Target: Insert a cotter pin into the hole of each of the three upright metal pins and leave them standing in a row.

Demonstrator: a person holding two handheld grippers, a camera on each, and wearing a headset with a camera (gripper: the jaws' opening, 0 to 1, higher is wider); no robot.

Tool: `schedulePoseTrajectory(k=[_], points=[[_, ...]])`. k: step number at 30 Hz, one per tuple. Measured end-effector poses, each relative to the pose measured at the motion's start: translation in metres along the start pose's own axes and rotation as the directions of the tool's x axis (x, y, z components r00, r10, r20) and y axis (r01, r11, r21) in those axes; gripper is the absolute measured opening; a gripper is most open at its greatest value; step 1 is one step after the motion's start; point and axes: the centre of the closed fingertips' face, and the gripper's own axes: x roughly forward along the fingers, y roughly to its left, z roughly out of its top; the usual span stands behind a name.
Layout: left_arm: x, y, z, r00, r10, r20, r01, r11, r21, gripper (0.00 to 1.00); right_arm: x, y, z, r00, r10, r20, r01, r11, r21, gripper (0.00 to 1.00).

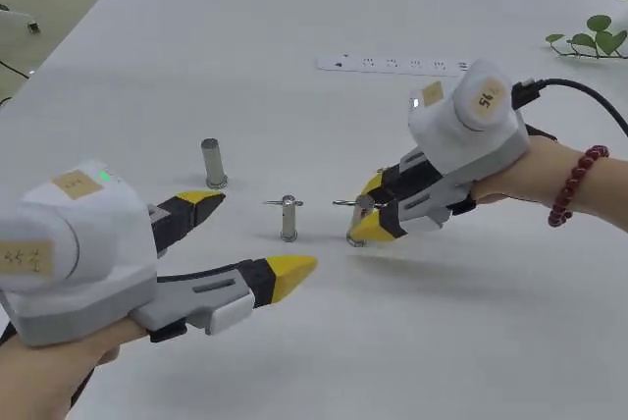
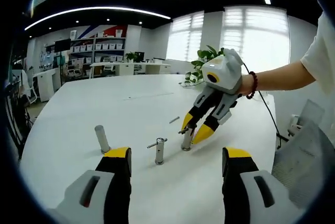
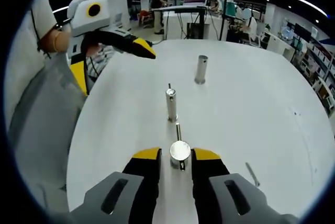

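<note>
Three upright metal pins stand in a row on the white table. The left pin (image 1: 213, 163) (image 2: 102, 138) (image 3: 201, 68) has a bare top. Through the middle pin (image 1: 287, 218) (image 2: 159, 150) (image 3: 171, 103) runs a cotter pin. My right gripper (image 1: 361, 212) (image 2: 199, 130) (image 3: 180, 156) is shut on the right pin (image 1: 359, 206) (image 2: 187, 139) (image 3: 180, 150), which also carries a cotter pin (image 1: 343, 203) (image 3: 178, 130) across its top. My left gripper (image 1: 250, 236) (image 2: 178, 152) (image 3: 141, 46) is open near the table's front, short of the left and middle pins, with nothing between its fingers.
A loose cotter pin (image 2: 174, 120) (image 3: 252, 174) lies flat on the table beyond the right pin. A white power strip (image 1: 392, 64) lies at the back, with a plant (image 1: 594, 37) at the far right. The right gripper's black cable (image 1: 579, 96) trails off to the right.
</note>
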Motion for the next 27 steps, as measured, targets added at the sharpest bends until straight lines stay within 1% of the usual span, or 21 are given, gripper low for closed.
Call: schedulePoseTrajectory(k=[2, 5, 7, 9, 12, 15, 17, 18, 22, 24, 27], points=[[-0.001, 0.002, 0.001, 1.0000, 0.005, 0.000, -0.005, 1.000, 0.004, 0.73, -0.003, -0.002, 0.005, 0.9999, -0.003, 0.016, 0.003, 1.000, 0.011, 0.26], [-0.002, 0.003, 0.002, 1.0000, 0.008, -0.001, -0.008, 1.000, 0.004, 0.76, -0.007, -0.002, 0.018, 0.9985, 0.002, 0.054, -0.004, 0.999, 0.033, 0.29], [-0.002, 0.004, 0.001, 1.0000, 0.006, -0.004, -0.006, 1.000, 0.003, 0.77, -0.008, -0.002, 0.025, 0.9979, 0.004, 0.064, -0.007, 0.999, 0.043, 0.31], [-0.003, 0.006, -0.001, 0.9999, 0.005, -0.012, -0.005, 1.000, -0.005, 0.78, -0.008, 0.001, 0.033, 0.9966, 0.019, 0.080, -0.025, 0.997, 0.076, 0.32], [-0.005, 0.008, -0.001, 0.9998, 0.011, -0.013, -0.011, 1.000, -0.005, 0.80, -0.007, 0.003, 0.044, 0.9941, 0.026, 0.106, -0.035, 0.996, 0.082, 0.35], [-0.007, 0.009, 0.000, 0.9999, 0.015, -0.006, -0.015, 1.000, -0.010, 0.82, -0.003, 0.000, 0.060, 0.9907, 0.016, 0.135, -0.027, 0.996, 0.080, 0.35], [-0.007, 0.009, 0.001, 0.9999, 0.015, -0.002, -0.015, 1.000, -0.013, 0.85, 0.004, -0.005, 0.069, 0.9884, 0.009, 0.151, -0.023, 0.996, 0.088, 0.36], [-0.008, 0.009, 0.001, 0.9999, 0.013, 0.001, -0.013, 1.000, -0.019, 0.85, 0.004, -0.006, 0.072, 0.9879, 0.006, 0.155, -0.020, 0.996, 0.091, 0.36], [-0.008, 0.009, 0.004, 0.9999, 0.011, 0.011, -0.011, 1.000, -0.021, 0.89, 0.013, -0.016, 0.089, 0.9833, -0.022, 0.180, 0.004, 0.995, 0.097, 0.37], [-0.008, 0.008, 0.004, 0.9999, 0.008, 0.014, -0.008, 1.000, -0.019, 0.90, 0.018, -0.021, 0.096, 0.9813, -0.035, 0.189, 0.018, 0.996, 0.090, 0.37], [-0.008, 0.008, 0.002, 1.0000, 0.005, 0.006, -0.005, 1.000, -0.011, 0.91, 0.024, -0.026, 0.103, 0.9789, -0.046, 0.199, 0.030, 0.996, 0.084, 0.37]])
